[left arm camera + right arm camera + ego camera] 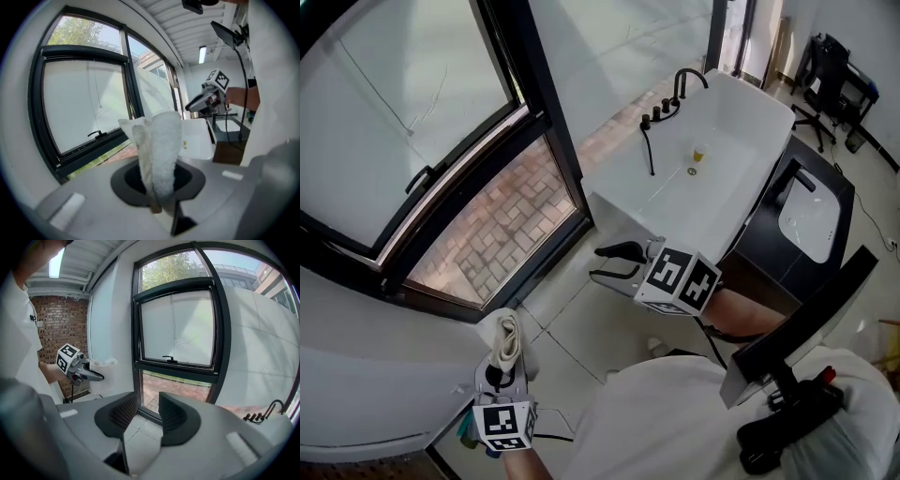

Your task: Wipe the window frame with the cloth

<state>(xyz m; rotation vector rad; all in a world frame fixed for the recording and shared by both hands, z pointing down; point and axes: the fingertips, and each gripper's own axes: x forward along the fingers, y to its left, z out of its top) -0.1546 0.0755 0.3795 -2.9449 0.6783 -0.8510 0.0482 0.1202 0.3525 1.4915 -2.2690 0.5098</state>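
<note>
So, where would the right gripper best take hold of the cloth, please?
Probably the free folded end of the cloth, standing clear beyond the left gripper shut on its base. Bring the open right gripper in from the side, jaws across the fold.

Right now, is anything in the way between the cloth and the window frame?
No, nothing that I can see. The left gripper is shut on the cloth, and the left gripper view shows only open air between the cloth and the dark window frame.
</note>
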